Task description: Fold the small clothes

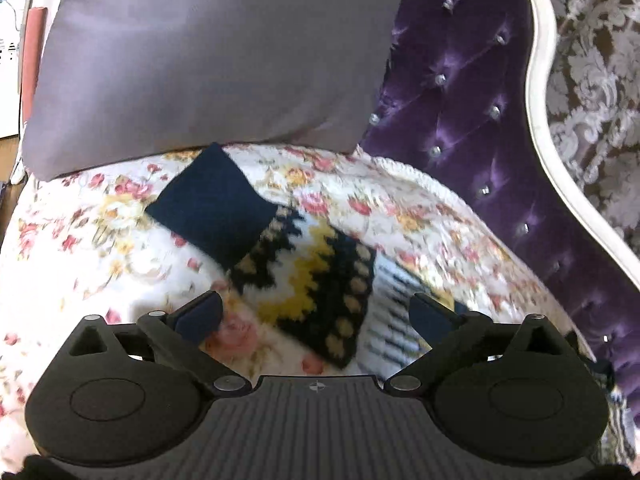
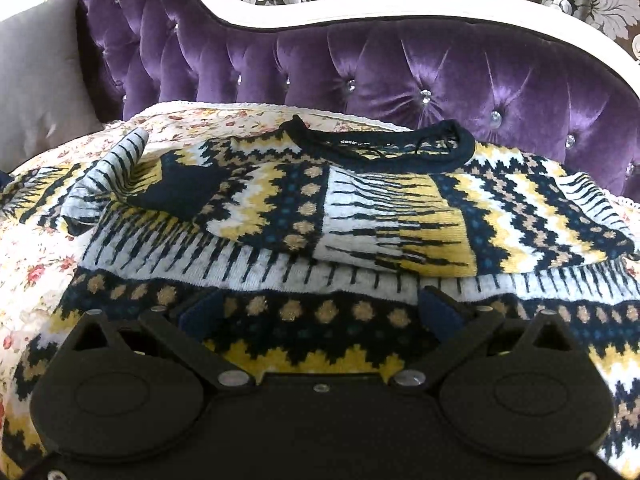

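Note:
A patterned knit sweater (image 2: 360, 216) in navy, yellow, white and tan lies on a floral seat cover (image 2: 36, 264). Its navy collar (image 2: 384, 148) faces the sofa back, and both sleeves are folded over the chest. In the left wrist view one sleeve (image 1: 312, 280) stretches out flat, ending in a navy cuff (image 1: 212, 212). My left gripper (image 1: 316, 312) is open and empty just above that sleeve. My right gripper (image 2: 320, 312) is open, low over the sweater's lower body, holding nothing.
A grey cushion (image 1: 208, 60) leans at the seat's end, just beyond the cuff. The purple tufted sofa back (image 2: 420, 76) with its white frame (image 2: 360, 8) runs behind the sweater. The floral cover (image 1: 80, 240) spreads left of the sleeve.

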`<state>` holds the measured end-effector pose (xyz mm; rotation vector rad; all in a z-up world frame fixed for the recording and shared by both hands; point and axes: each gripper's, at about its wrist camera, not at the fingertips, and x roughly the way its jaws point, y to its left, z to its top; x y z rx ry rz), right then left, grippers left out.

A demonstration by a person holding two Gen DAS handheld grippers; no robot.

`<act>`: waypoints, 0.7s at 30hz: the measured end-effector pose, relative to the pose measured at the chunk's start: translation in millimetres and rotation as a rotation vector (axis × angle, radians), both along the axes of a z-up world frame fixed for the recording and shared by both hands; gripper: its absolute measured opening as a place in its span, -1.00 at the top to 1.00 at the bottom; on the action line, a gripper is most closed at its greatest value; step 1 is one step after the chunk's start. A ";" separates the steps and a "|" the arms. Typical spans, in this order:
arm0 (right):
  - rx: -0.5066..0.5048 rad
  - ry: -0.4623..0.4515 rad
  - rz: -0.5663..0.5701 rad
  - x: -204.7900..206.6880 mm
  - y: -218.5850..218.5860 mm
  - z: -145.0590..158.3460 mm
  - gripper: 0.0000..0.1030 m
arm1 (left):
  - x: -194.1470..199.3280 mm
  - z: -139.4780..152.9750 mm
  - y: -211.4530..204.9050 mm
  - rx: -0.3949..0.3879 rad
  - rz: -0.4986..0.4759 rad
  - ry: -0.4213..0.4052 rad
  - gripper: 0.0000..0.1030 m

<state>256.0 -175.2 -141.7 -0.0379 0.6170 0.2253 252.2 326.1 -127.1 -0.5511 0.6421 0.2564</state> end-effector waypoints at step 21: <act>0.005 -0.015 0.004 -2.3 -1.0 -1.2 -0.99 | -42.1 51.2 33.1 0.064 0.215 -0.099 0.89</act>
